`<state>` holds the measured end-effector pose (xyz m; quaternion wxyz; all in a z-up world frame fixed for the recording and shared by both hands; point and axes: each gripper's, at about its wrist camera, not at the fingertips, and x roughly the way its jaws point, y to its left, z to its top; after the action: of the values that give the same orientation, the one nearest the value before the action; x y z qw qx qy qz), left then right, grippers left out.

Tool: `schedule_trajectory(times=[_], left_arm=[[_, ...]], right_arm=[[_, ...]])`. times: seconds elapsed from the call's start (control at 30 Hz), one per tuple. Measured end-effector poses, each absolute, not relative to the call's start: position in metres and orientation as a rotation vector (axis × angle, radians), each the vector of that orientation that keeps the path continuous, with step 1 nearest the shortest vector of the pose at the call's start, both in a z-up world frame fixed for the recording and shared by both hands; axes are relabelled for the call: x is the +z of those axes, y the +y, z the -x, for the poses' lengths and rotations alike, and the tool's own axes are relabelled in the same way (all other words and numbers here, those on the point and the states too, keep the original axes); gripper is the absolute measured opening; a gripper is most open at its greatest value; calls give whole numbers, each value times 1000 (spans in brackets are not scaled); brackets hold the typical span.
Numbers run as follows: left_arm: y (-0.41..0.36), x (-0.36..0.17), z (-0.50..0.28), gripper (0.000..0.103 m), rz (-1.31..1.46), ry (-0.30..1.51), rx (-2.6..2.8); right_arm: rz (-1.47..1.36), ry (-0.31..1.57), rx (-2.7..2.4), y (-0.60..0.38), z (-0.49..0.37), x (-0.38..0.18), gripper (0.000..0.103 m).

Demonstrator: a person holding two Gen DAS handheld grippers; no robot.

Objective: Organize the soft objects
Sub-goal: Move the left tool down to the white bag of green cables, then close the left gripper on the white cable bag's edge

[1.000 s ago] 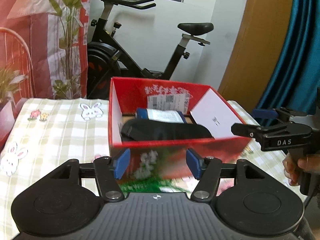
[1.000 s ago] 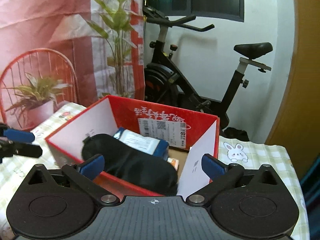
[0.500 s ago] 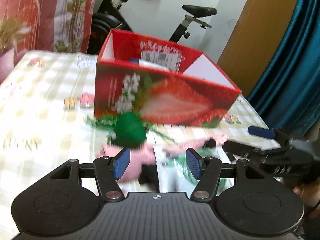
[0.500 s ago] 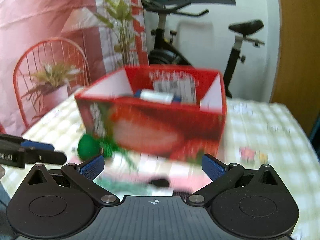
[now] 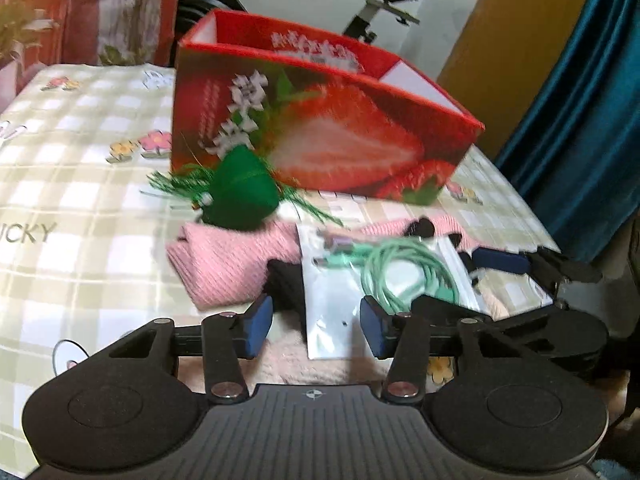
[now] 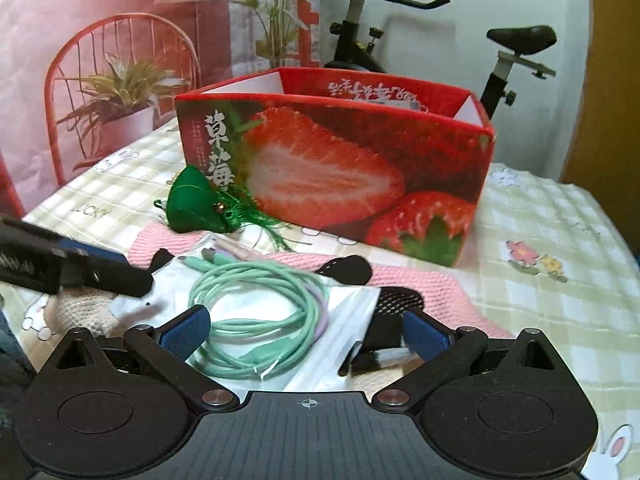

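Observation:
A red strawberry-print box stands on the checked tablecloth. In front of it lie a green tasselled pouch, a pink knitted cloth with black pieces on it, and a clear bag with a coiled mint-green cable. My left gripper is open and empty, low over the bag's near edge. My right gripper is open and empty, straddling the cable bag; it also shows in the left wrist view.
A beige fluffy item lies at the near left under the left gripper's finger. An exercise bike, a red wire chair with a potted plant and a blue curtain stand around the table.
Both grippers have pulled back from above the box and dropped low to the items in front of it. The box's inside is now out of sight.

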<state>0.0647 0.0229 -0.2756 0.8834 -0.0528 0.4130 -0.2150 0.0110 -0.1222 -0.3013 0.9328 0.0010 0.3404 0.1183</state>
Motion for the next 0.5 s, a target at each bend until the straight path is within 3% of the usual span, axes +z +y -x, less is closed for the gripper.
schedule_trajectory(times=[0.1, 0.5], left_arm=[[19, -280, -65, 46, 88, 873, -465], [21, -293, -70, 46, 113, 901, -471]], right_arm=[[-23, 705, 248, -125, -12, -303, 102], [-58, 722, 251, -126, -13, -313, 103]])
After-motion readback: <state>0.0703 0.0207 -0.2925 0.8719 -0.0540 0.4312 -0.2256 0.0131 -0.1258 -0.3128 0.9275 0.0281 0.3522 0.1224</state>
